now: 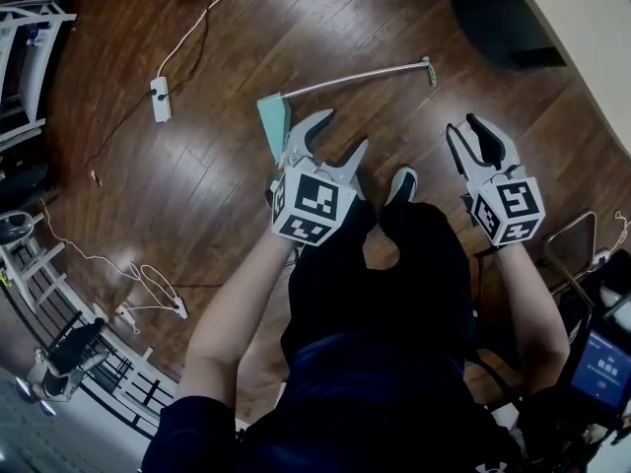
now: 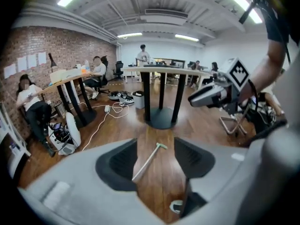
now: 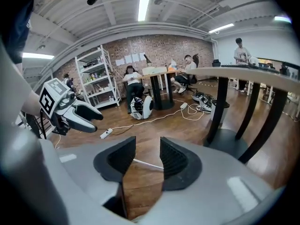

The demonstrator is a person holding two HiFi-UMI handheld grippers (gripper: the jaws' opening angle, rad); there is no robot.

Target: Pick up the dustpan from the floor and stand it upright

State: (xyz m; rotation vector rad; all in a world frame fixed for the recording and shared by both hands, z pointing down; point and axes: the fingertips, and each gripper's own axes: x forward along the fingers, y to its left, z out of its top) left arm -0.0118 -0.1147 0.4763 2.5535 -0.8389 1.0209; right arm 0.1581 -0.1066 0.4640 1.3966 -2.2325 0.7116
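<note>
Dustpan [image 1: 273,122] flat on the floor, teal pan end just beyond the left gripper [image 1: 340,133] in the head view. Its long white handle [image 1: 355,78] runs away to the right, well ahead of the right gripper [image 1: 467,136]. Neither gripper touches it.

Left gripper: jaws spread wide, nothing between the pads. In the left gripper view the handle shows in the gap, but it lies on the boards farther off. Right gripper: jaws also apart, nothing held. A short stretch of the handle crosses the gap in the right gripper view, again lying on the floor beyond. Both grippers point downward at a slant, side by side, above the person's knees and one shoe [image 1: 401,183].

Containers: small white bin [image 2: 138,99] beside the round table base [image 2: 160,118]; contents cannot be made out. White shelving [image 3: 96,78] against the brick wall [image 3: 159,48], loaded with small items too far off to name.

Surface: dark wooden plank floor [image 1: 197,195], glossy. White power strip [image 1: 159,100] with its cable lies left of the dustpan, and a second strip [image 1: 180,307] lies nearer the person.

Room: open workspace with strip lights overhead and a tall table on black legs [image 2: 161,95]. Several people sit at desks by the brick wall, and one stands at the far end.
</note>
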